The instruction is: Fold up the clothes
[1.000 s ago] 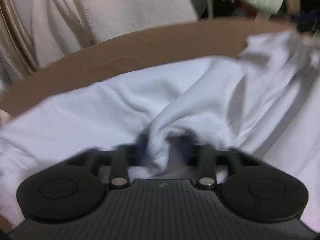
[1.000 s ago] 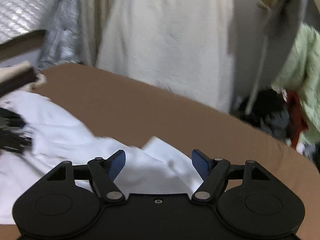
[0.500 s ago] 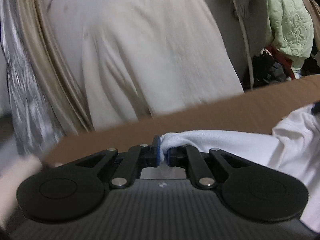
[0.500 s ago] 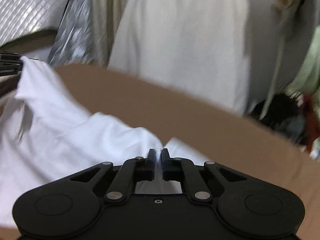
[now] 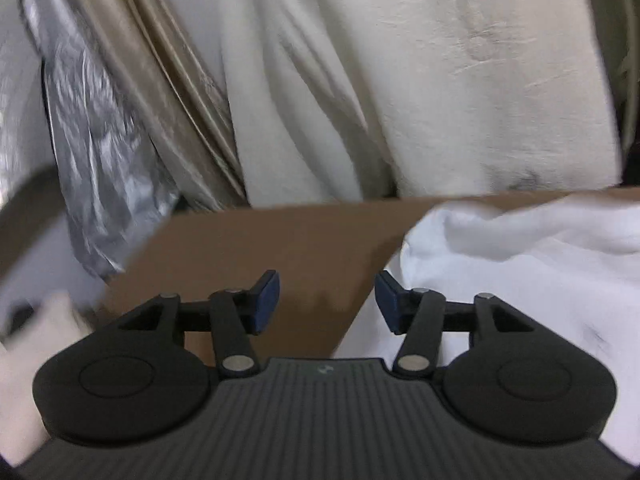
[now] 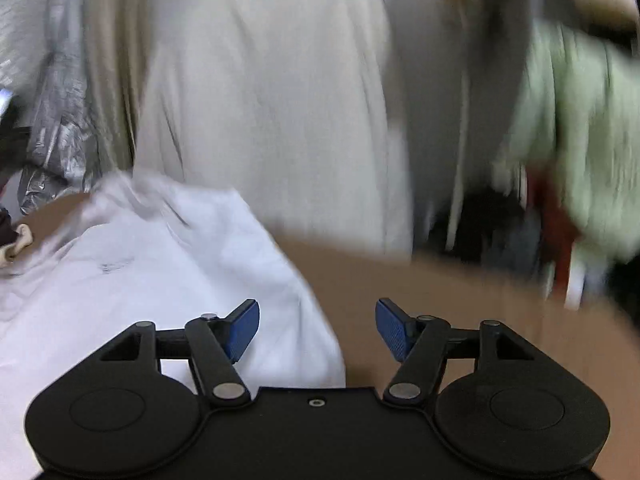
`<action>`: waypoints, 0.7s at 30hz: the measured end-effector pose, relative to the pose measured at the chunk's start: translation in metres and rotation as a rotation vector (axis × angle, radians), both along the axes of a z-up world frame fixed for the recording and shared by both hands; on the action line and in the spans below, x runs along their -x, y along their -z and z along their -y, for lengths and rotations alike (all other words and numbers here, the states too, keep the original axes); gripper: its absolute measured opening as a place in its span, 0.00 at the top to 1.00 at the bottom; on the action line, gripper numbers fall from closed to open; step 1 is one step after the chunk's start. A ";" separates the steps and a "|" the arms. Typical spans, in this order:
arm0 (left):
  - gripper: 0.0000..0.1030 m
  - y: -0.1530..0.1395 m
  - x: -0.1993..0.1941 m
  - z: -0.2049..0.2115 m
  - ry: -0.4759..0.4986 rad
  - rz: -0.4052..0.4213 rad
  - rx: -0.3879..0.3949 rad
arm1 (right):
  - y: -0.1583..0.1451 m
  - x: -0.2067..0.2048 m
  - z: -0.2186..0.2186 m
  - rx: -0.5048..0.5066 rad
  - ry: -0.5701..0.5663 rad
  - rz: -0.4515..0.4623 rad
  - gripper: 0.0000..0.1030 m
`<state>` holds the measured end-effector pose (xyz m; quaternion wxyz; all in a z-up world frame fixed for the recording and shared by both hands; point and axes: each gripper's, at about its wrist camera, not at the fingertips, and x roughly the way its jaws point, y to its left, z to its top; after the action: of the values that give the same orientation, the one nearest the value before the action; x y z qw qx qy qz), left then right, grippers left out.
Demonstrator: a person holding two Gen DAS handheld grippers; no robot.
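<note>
Two grippers show, one in each wrist view, and both stand released with nothing between their blue pads. The left gripper (image 5: 327,300) has just been opening its jaws; only bare brown table (image 5: 256,248) shows in the gap. The right gripper (image 6: 317,330) has likewise just been opening, and its gap frames the table with the edge of the cloth just inside its left pad.

There is one task item: a single white garment (image 6: 160,264), lying crumpled on the table. Seen from the left gripper, the white garment (image 5: 528,264) lies to the right of the jaws, passing under the right finger and bunching up ahead and to the right. Seen from the right gripper, it lies to the left and under the left finger, running away toward the far left of the table. Its long axis appears to run diagonally from near the tool to the far left, though which end is collar or hem cannot be told.

Beyond the table edge hang one cream cloth (image 5: 420,80), one tan drape (image 5: 160,80) and one silvery plastic sheet (image 5: 92,152). A pale green garment (image 6: 576,128) at the far right is smeared by blur. A blurred pale shape at the left view's lower left cannot be identified.
</note>
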<state>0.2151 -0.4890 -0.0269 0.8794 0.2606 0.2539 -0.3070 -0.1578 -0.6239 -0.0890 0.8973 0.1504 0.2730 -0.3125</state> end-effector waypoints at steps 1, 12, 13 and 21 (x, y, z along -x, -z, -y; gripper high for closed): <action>0.45 0.010 0.013 -0.016 0.009 -0.040 0.001 | 0.001 0.010 0.006 -0.051 0.026 -0.040 0.32; 0.43 0.076 0.199 -0.050 0.315 -0.271 0.109 | 0.033 0.066 0.030 -0.327 0.105 -0.074 0.52; 0.43 0.079 0.212 -0.043 0.339 -0.292 0.107 | 0.037 0.061 0.028 -0.310 0.103 -0.075 0.95; 0.31 0.083 0.282 -0.007 0.519 -0.345 0.110 | -0.006 0.109 -0.033 -0.149 0.281 -0.206 0.96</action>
<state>-0.0668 -0.4819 -0.1102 0.7284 0.2126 0.3076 -0.5742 -0.2671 -0.5906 -0.0827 0.7984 0.2204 0.3624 -0.4274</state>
